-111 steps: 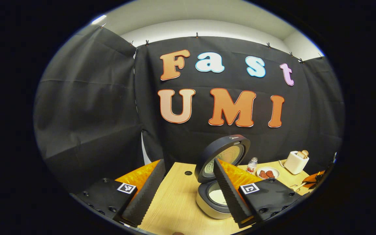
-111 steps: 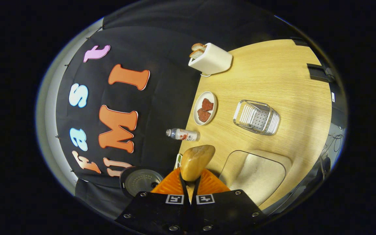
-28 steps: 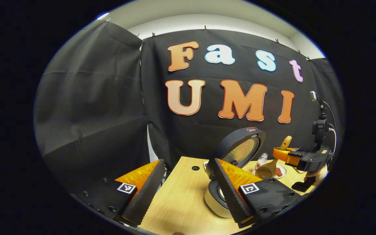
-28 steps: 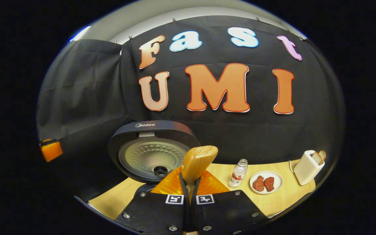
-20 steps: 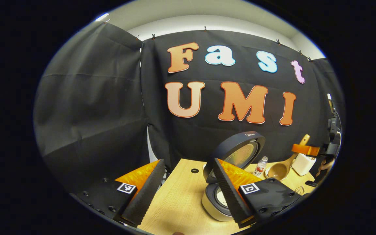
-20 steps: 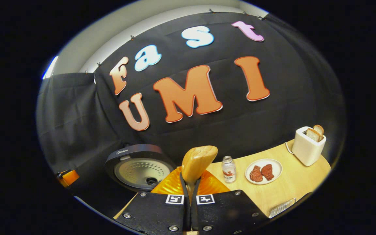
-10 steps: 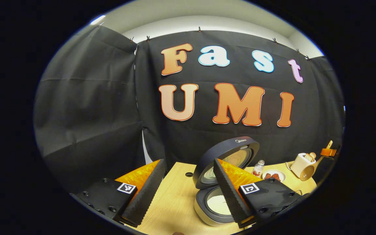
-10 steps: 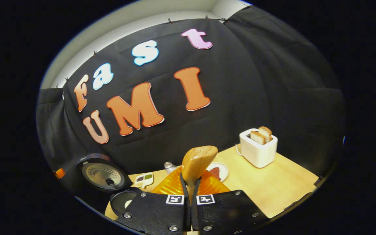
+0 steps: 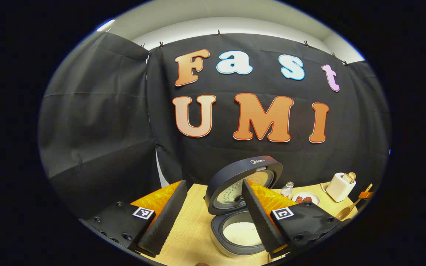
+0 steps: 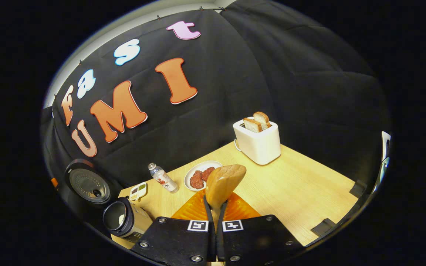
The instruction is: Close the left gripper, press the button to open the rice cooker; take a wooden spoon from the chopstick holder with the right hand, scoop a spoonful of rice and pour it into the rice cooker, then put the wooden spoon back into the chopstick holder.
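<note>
On the wooden surface (image 10: 294, 192) the rice cooker (image 9: 235, 236) stands lid-up with white rice inside. Before it the left tool (image 9: 213, 218) hangs spread and empty. Nearer the toaster (image 10: 259, 142), the right tool (image 10: 216, 207) is clenched on the wooden spoon (image 10: 223, 183).

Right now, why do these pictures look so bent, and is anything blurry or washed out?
Left gripper view: the fisheye lens bows the table edge and the wall; the rice cooker is sharp, the rice inside bright but not blown out. Right gripper view: the whole scene sits tilted; the toaster is crisp, while the wooden spoon close to the lens, clamped in the right claw, looks slightly soft.
</note>
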The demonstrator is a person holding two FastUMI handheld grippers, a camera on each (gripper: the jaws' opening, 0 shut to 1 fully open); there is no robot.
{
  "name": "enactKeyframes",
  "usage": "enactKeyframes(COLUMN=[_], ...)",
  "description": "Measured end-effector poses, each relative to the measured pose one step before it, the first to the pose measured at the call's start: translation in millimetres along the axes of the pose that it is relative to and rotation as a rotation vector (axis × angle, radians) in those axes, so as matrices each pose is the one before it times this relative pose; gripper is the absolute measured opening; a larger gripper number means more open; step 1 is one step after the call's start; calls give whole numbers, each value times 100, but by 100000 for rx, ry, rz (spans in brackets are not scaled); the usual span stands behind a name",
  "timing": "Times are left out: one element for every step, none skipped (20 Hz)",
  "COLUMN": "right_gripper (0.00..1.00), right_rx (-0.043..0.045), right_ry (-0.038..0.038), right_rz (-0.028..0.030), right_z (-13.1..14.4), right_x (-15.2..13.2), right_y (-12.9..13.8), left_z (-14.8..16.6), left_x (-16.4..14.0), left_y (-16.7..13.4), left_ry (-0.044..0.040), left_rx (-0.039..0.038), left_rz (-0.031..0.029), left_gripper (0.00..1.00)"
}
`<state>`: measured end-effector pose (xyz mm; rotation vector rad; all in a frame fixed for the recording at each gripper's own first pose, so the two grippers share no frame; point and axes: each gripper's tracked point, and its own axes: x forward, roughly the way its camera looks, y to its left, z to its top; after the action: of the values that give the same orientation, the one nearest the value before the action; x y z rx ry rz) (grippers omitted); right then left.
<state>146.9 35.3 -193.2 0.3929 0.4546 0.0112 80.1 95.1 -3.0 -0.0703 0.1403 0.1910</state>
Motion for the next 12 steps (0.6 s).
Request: enactKeyframes(right_gripper=[0, 0, 0, 0, 0, 0, 0, 0, 0, 0, 0, 0], right_rx=[-719, -673, -171, 515, 643, 301, -333, -836, -655, -313, 682, 1680], right_ry=[1070, 1422, 1541, 1591, 1685, 1177, 729, 257, -31, 311, 537, 645], right_rz=[-622, -464, -57, 238, 186, -52, 9, 144, -185, 222, 247, 211], right_z=[-949, -823, -997, -810, -815, -657, -668, -475, -238, -327, -250, -273], right_x=[512, 540, 443, 429, 438, 398, 307, 292, 270, 133, 138, 68], right_y=[-307, -217, -151, -76, -186, -147, 15, -88, -60, -127, 57, -74], left_z=[38, 59, 18, 8, 30, -56, 32, 13, -95, 38, -1, 22], left_x=[-161, -84, -179, -165, -100, -177, -262, -232, -63, -71, -182, -108], left_y=[-161, -54, -61, 29, 16, 147, 146, 182, 167, 144, 153, 125], left_ry=[207, 110, 94, 81, 125, 73, 167, 208, 84, 151, 6, -4], left_rx=[145, 228, 198, 159, 208, 215, 166, 93, 101, 45, -32, -23], left_rz=[136, 265, 383, 426, 484, 601, 629, 580, 694, 615, 461, 320], left_gripper=[100, 100, 100, 100, 100, 100, 100, 100, 100, 100, 100, 100])
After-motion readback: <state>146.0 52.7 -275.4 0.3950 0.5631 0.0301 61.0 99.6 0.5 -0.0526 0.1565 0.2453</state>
